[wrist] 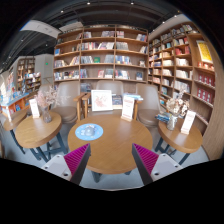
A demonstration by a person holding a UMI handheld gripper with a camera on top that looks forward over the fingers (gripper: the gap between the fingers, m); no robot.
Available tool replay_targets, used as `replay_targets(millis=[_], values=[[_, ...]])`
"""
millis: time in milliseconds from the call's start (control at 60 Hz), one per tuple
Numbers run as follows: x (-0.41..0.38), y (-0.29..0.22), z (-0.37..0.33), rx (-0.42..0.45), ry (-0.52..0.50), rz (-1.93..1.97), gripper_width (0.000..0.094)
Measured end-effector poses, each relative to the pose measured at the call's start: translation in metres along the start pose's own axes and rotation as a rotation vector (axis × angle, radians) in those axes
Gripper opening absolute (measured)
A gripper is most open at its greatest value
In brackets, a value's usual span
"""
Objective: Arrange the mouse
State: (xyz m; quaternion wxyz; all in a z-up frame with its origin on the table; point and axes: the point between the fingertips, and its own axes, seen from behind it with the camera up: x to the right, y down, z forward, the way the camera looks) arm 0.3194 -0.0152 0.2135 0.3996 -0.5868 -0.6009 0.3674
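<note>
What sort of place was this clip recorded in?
Probably a bookshop or library reading room. Tall wooden bookshelves packed with books line the walls, round wooden tables fill the floor, and upright display cards stand on them. The hand-held gripper, fingers open, hovers over the nearest table.

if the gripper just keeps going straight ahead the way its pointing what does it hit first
Probably the round wooden table: the open gripper hangs over its near part, nothing between its fingers. The blue round pad lies slightly off that line; the standing cards are farther. Depth is unclear.
</note>
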Motion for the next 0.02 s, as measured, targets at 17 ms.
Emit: replay_targets(millis=[17], values=[[0.0006, -0.0003, -0.0004, 0.0, 0.0, 0.0, 0.0854]])
